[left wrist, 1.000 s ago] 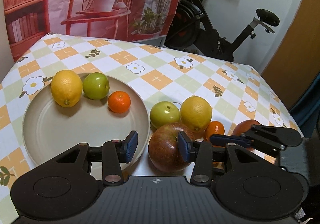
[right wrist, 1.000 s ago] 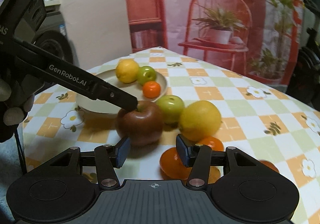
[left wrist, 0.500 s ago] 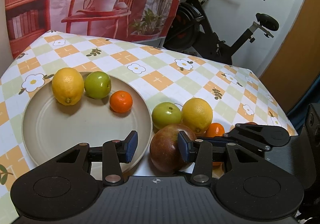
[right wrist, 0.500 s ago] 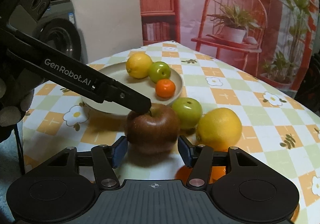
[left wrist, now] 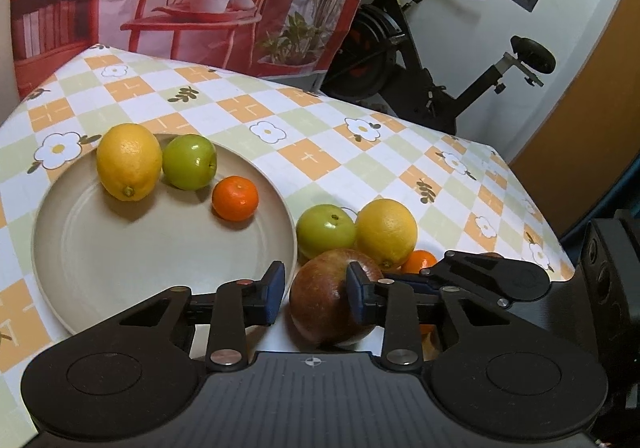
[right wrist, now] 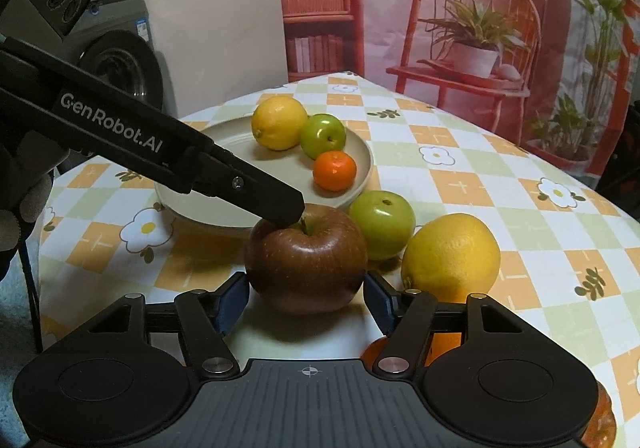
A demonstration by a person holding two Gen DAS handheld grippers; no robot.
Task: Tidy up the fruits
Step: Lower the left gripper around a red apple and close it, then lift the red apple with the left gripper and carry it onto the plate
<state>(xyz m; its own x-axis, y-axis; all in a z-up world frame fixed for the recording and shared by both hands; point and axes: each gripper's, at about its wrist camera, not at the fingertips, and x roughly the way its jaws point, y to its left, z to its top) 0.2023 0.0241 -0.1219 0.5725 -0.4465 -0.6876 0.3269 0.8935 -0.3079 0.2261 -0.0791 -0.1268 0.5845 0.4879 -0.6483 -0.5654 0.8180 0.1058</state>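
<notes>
- On the left wrist view: the plate [left wrist: 120, 268] holds three fruits, a lemon [left wrist: 129, 161], a green apple [left wrist: 189, 161] and a small orange [left wrist: 235, 197]. Judged about half done.
- Off the plate, on the surface [left wrist: 320, 151]: red apple [left wrist: 326, 298], second green apple [left wrist: 326, 230], second lemon [left wrist: 386, 234], another small orange [left wrist: 418, 262], all bunched just beside the rim.
- My left gripper [left wrist: 316, 294]: jaws narrowly apart and just been closing; the right pad sits against the red apple's top, the left pad clear of it. No grip.
- Versus the earlier frame, this gap is smaller; the fruits lie as before.
- From the right wrist view: my right gripper [right wrist: 306, 306] has jaws just been opening, now flanking the red apple [right wrist: 306, 262] on both sides, not pressing as far as I can tell.
- Earlier, these jaws sat over an orange fruit beside the apple; now they frame the apple, with orange fruit low behind the gripper body.
</notes>
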